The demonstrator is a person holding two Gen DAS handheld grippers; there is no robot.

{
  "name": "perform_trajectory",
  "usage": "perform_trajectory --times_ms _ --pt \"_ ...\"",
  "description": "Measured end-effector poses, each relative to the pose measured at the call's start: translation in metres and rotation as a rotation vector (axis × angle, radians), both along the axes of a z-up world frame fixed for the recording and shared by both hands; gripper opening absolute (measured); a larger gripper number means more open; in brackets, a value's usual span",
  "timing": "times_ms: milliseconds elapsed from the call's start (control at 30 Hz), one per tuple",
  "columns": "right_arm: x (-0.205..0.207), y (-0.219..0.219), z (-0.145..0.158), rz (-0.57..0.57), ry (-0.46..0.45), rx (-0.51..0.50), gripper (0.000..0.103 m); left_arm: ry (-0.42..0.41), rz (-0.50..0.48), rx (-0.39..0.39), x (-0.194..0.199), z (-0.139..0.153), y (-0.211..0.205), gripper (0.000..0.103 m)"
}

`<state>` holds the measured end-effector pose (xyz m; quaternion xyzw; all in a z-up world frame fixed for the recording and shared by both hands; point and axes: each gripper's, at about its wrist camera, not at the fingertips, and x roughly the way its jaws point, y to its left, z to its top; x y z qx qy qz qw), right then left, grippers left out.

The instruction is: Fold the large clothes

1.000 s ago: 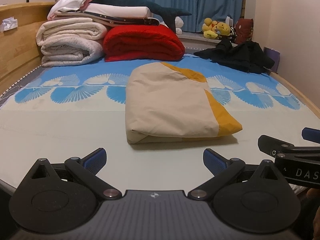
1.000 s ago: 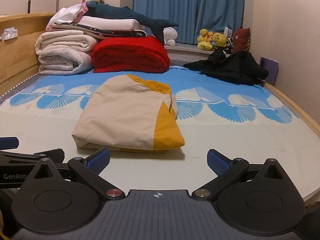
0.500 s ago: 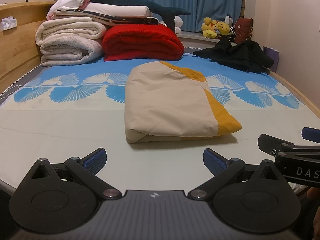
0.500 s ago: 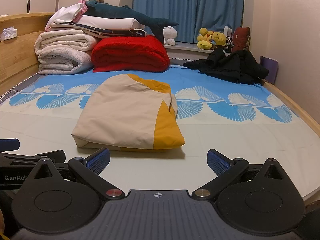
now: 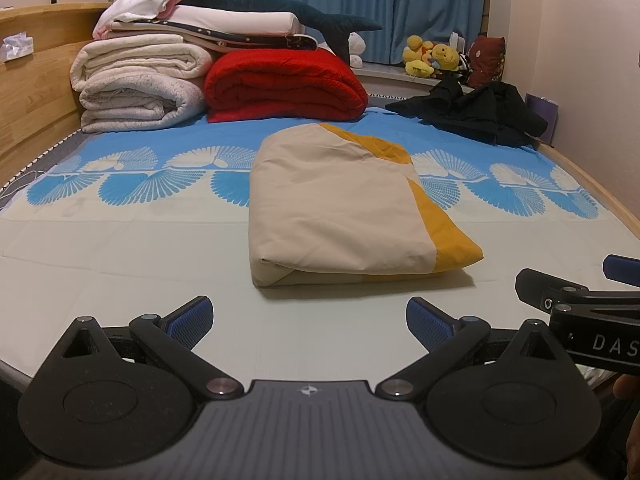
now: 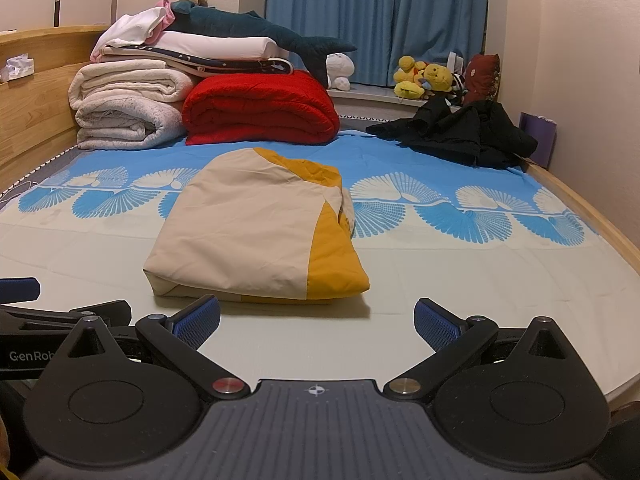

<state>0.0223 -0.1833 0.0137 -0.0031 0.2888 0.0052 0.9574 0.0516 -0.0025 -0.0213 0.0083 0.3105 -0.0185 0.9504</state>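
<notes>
A beige and mustard-yellow garment folded into a flat rectangular bundle (image 5: pixel 344 208) lies in the middle of the frame on a bed sheet printed with blue fan shapes over a pale ground (image 5: pixel 120 248); in the right wrist view the same bundle (image 6: pixel 256 236) sits left of centre, its yellow panel along the right edge and its folded edge toward the camera.

At the bottom of the left wrist view the left gripper (image 5: pixel 308 318) has its two blue-padded fingers spread wide apart, holding nothing, with bare sheet between them and the bundle just beyond. The right gripper (image 6: pixel 316 320) at the bottom of its own view is likewise spread wide and empty, its left pad close to the near edge of the bundle; whether it touches cannot be told. Part of the right gripper's black frame also shows at the right edge of the left wrist view.

In the upper left of both views stands a stack of rolled white blankets (image 5: pixel 136 88), beside it a folded red quilt (image 5: pixel 280 84), and on top a dark teal plush shark (image 5: pixel 280 4). To the upper right a crumpled black garment (image 5: pixel 480 116) lies on the sheet near the wall. Behind it yellow plush toys (image 5: pixel 430 56) sit on a ledge below blue curtains (image 5: pixel 380 4). A wooden headboard (image 5: pixel 36 92) runs along the left edge.
</notes>
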Motion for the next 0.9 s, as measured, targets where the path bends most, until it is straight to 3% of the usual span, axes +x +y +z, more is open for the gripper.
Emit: perform_trajectory --times_ms 900 --pt "-0.0003 -0.0013 0.0009 0.001 0.002 0.001 0.102 0.0 0.001 -0.001 0.0006 0.0001 -0.002 0.103"
